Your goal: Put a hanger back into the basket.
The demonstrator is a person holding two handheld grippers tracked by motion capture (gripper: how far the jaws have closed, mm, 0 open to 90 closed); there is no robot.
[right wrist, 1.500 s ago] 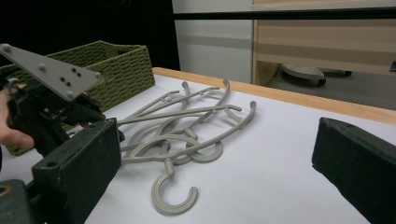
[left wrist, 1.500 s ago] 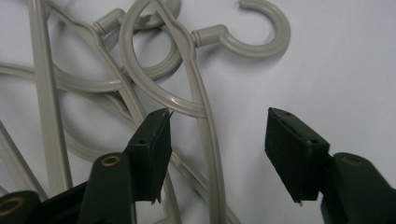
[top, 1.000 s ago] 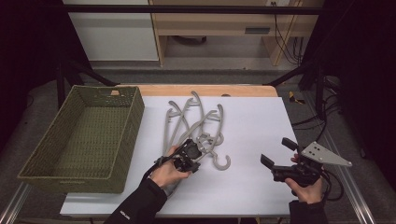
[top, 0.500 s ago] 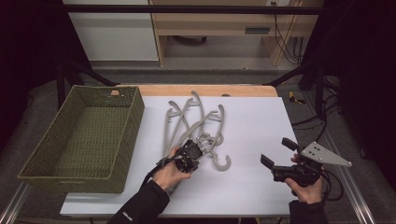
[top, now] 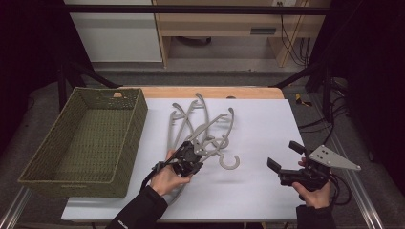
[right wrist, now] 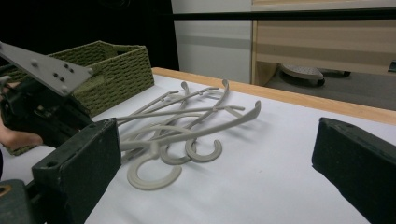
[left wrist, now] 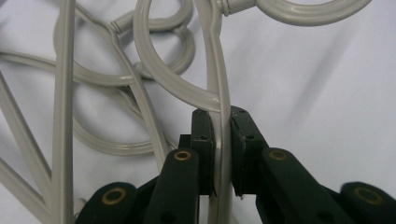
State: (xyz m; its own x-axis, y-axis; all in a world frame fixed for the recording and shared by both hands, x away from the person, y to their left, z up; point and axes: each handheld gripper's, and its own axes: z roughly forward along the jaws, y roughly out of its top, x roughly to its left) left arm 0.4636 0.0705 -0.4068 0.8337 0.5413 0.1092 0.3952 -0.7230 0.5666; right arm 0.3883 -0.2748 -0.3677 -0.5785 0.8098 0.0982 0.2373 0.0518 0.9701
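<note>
Several pale grey plastic hangers (top: 200, 125) lie tangled in the middle of the white table. At the pile's near end my left gripper (top: 193, 152) is shut on the thin arm of one hanger (left wrist: 220, 79). In the left gripper view both pads (left wrist: 205, 135) press that arm from either side. The held hanger's hook (top: 229, 161) points right. My right gripper (top: 285, 156) stands open at the table's right, apart from the pile, with nothing between its fingers. In the right gripper view the hangers (right wrist: 187, 126) lie ahead between its wide-spread jaws.
A green woven basket (top: 136, 121) stands at the table's left, with nothing in it that I can see. The table's wooden far edge (top: 215, 92) runs behind the pile. Cables hang at the back right. The left hand and its gripper (right wrist: 42, 107) show beside the basket (right wrist: 116, 70).
My left gripper has closed on the hanger's arm and has risen a little with it, shifting slightly away from me. The right gripper has stayed where it was.
</note>
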